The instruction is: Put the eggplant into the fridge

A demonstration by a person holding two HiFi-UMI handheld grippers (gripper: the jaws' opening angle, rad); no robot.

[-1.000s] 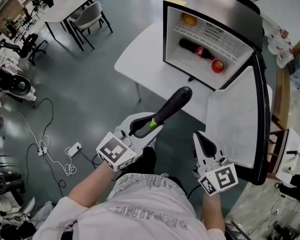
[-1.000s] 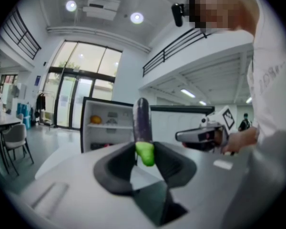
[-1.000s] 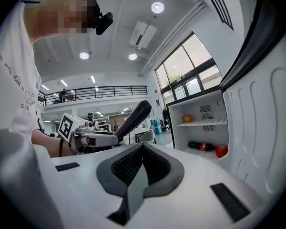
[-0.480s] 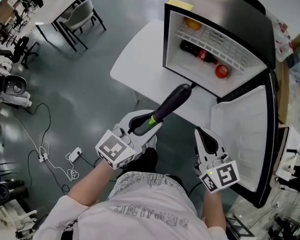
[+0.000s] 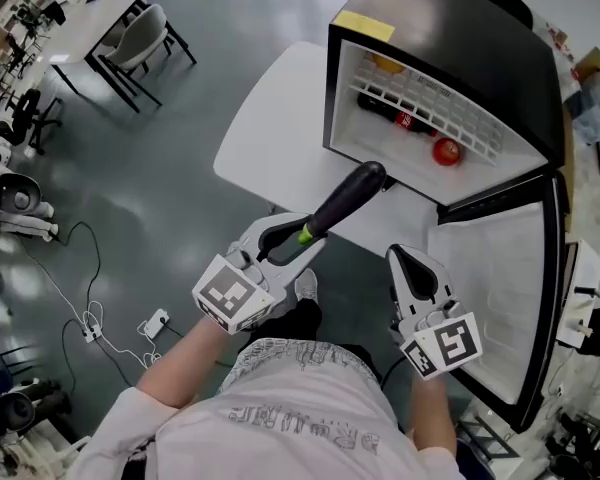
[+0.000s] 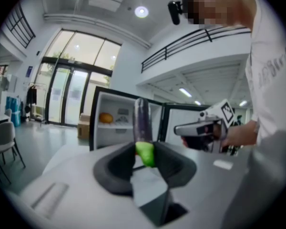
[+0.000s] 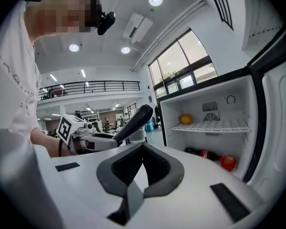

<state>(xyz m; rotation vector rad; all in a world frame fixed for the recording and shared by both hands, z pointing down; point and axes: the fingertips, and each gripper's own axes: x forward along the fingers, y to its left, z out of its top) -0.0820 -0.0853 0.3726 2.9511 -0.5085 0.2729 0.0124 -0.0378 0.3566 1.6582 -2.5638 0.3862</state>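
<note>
Eggplant [image 5: 342, 200], long, dark purple, green at the stem end, clamped by that end in the white left gripper [image 5: 285, 248], tip over the white table [image 5: 280, 118], short of the black, white-lined mini fridge [image 5: 450, 43] (door [image 5: 500, 258] wide open). Right gripper [image 5: 412, 273] empty, jaws together. Done, by appearance: pickup, door. Remaining: reaching inside, setting down, releasing.

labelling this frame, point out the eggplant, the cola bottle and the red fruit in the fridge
eggplant [image 5: 346, 196], head view, middle of its dark body
cola bottle [image 5: 379, 106], head view, dark body left of the red label
red fruit [image 5: 445, 151], head view, its centre
</note>
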